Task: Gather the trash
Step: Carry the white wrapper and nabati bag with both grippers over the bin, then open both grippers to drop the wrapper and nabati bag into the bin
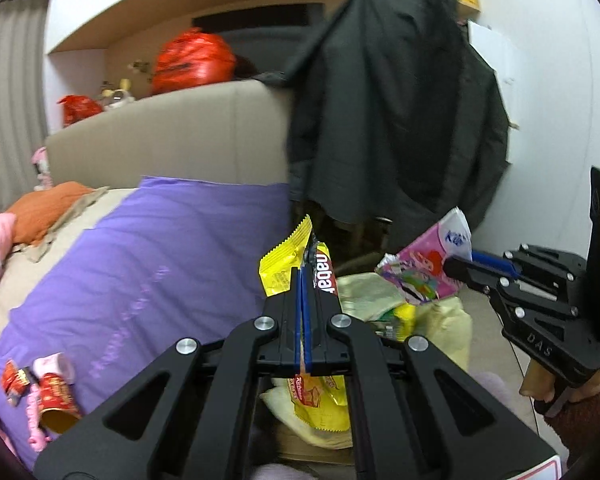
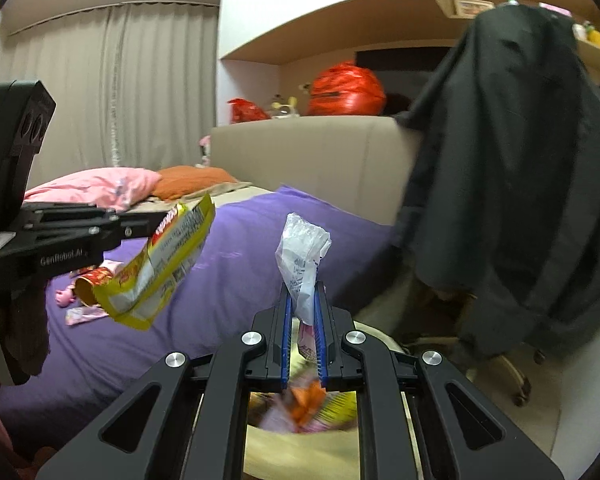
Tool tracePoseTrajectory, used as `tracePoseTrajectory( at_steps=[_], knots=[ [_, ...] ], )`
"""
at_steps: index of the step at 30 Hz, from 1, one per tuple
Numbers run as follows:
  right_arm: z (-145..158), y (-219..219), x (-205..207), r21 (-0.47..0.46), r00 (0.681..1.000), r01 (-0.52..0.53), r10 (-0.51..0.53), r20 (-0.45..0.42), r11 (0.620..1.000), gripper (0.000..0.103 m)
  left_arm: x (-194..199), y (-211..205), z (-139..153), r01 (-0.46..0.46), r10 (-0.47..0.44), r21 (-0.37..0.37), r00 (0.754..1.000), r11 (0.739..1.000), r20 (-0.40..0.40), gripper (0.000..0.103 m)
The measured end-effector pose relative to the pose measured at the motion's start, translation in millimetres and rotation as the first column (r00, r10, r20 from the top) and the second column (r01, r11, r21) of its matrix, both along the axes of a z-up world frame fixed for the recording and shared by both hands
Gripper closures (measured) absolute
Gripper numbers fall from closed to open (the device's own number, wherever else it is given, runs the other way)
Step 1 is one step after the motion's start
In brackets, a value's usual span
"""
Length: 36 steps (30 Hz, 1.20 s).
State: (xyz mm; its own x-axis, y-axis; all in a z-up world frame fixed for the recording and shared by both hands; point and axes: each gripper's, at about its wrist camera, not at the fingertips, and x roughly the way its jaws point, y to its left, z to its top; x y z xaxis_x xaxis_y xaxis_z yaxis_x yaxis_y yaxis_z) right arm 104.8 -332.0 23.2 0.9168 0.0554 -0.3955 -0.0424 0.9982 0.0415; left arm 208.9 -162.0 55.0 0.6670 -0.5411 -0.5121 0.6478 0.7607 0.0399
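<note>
Two grippers loaded: left gripper [image 1: 305,280] clamped on yellow wrapper [image 1: 284,264], right gripper [image 2: 303,300] pinching pink tissue pack [image 1: 432,268], both above pale yellow bag [image 1: 452,320]. Risk: thin, limp wrappers slipping out, landing beside bag on purple bedsheet [image 1: 160,248].

Seen from the left wrist: left gripper [image 1: 305,270], black with blue pads, clamped tight on a crinkled yellow snack wrapper with a red-and-white label [image 1: 286,266], held up over a pale yellow plastic bag full of wrappers [image 1: 446,320]. Off to the right, right gripper [image 1: 460,266], pinching a pink-and-white printed plastic packet [image 1: 426,264] above that same bag. Behind, a bed under a purple sheet [image 1: 148,248], with a red paper cup lying on its side [image 1: 58,402] near the lower left corner, and a black coat draped over a chair [image 1: 396,112] beside a beige padded headboard [image 1: 172,136].
</note>
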Motion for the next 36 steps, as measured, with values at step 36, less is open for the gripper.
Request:
tracePoseTrajectory(
  at_steps=[36],
  knots=[
    [-107, -36, 81, 0.019, 0.912, -0.016, 0.023, -0.410, 1.000, 0.092, 75, -69, -164, 0.137, -0.101, 0.066, 0.917, 0.988, -0.386, 0.102]
  ],
)
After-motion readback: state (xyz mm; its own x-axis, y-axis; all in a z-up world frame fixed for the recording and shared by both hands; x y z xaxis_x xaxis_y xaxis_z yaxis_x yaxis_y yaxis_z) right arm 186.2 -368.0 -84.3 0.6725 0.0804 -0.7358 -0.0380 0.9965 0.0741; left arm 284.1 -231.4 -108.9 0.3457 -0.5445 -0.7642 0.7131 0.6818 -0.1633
